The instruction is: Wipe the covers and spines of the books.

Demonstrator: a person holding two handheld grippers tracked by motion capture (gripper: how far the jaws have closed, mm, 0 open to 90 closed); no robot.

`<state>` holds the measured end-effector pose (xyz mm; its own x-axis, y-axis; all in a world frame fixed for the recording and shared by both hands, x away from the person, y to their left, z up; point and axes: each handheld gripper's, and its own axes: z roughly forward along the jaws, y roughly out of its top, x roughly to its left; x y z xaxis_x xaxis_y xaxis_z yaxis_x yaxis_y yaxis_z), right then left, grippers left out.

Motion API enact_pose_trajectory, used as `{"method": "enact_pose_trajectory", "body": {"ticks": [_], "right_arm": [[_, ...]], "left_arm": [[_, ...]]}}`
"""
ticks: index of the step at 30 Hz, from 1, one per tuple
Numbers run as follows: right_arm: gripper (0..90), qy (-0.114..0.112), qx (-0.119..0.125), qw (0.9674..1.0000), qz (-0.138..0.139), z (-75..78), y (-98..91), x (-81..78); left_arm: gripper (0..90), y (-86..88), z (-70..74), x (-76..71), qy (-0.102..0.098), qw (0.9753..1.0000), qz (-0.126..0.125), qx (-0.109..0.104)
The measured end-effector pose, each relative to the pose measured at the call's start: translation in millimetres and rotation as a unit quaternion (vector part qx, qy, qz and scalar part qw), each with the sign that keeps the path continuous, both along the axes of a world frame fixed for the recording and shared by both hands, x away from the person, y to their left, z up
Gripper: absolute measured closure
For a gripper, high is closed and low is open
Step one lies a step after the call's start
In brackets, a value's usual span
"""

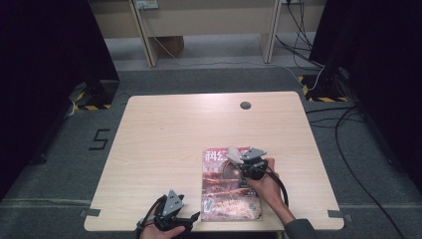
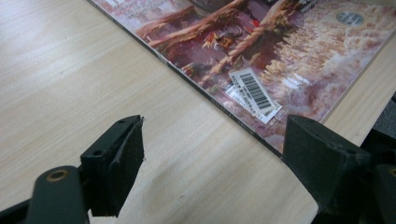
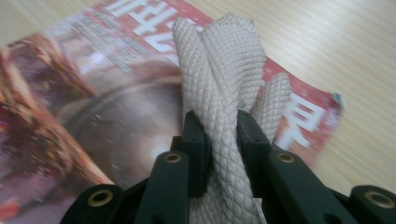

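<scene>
Right hand-held gripper clamped on white cloth above magazine; left hand-held gripper jaws wide, empty, over table beside magazine edge

The cloth is cream with a diamond weave, the magazine red and brown with white lettering, the table pale wood.

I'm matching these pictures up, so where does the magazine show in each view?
High view: magazine lies low and right of centre, under the right gripper.
Left gripper view: top right, barcode sticker facing up.
Right gripper view: left and middle, behind the held cloth.
Shared landmark: the wooden table.
</scene>
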<state>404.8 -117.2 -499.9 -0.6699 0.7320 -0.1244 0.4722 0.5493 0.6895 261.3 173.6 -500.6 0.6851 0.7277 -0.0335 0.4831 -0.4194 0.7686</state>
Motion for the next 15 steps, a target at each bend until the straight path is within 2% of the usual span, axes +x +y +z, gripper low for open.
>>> {"method": "enact_pose_trajectory", "body": {"ticks": [5, 8, 9, 10, 15], "right_arm": [[76.8, 0.001, 0.001, 0.9998, 0.018, -0.3, 17.9, -1.4], [76.8, 0.002, 0.004, 0.9993, 0.038, -1.0, 38.3, -3.3], [76.8, 0.002, 0.004, 0.9993, 0.038, -1.0, 38.3, -3.3], [76.7, 0.000, 0.003, 0.9987, 0.051, -1.3, 48.6, -4.6], [76.8, 0.006, 0.003, 0.9966, 0.082, -1.3, 68.2, -13.1]], "left_arm": [[20.0, 2.2, -2.0, 1.2, 0.006, 1.0000, 0.002, 0.003], [20.0, 1.6, -2.8, 1.8, 0.005, 1.0000, 0.001, 0.005], [20.0, 1.6, -2.8, 1.8, 0.005, 1.0000, 0.001, 0.005], [20.0, 1.5, -2.5, 1.6, 0.004, 0.9999, -0.001, 0.010], [20.0, 3.6, -0.9, 2.0, 0.001, 1.0000, 0.003, 0.009]]}}
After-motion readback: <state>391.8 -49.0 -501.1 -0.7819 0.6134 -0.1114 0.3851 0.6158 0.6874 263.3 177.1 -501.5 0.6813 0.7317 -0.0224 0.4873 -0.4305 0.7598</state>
